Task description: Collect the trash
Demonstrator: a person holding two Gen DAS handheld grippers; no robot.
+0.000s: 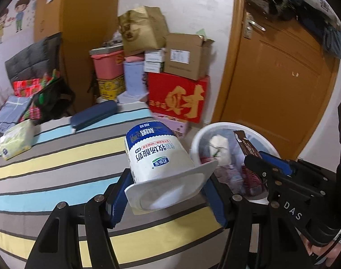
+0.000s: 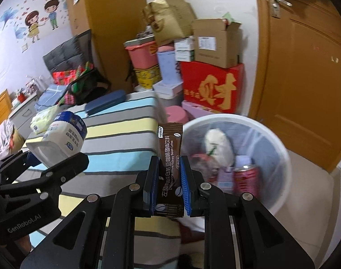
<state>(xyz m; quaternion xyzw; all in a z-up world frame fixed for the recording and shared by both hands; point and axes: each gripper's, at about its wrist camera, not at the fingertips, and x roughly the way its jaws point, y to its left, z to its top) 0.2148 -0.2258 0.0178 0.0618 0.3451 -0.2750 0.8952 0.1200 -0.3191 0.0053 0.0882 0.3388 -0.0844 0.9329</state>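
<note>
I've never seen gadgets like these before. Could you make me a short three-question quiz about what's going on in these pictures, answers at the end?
1. Multiple choice: what does the left gripper hold? A) a red can B) a white yogurt cup C) a tissue pack
2. True or false: the right gripper is empty.
3. Open question: where will both items likely go?

Key
1. B. The cup lies tilted between the blue pads.
2. False. It is shut on a brown coffee sachet.
3. Probably into the white trash bin beside the striped bed; it already holds a red can and crumpled paper.
</note>
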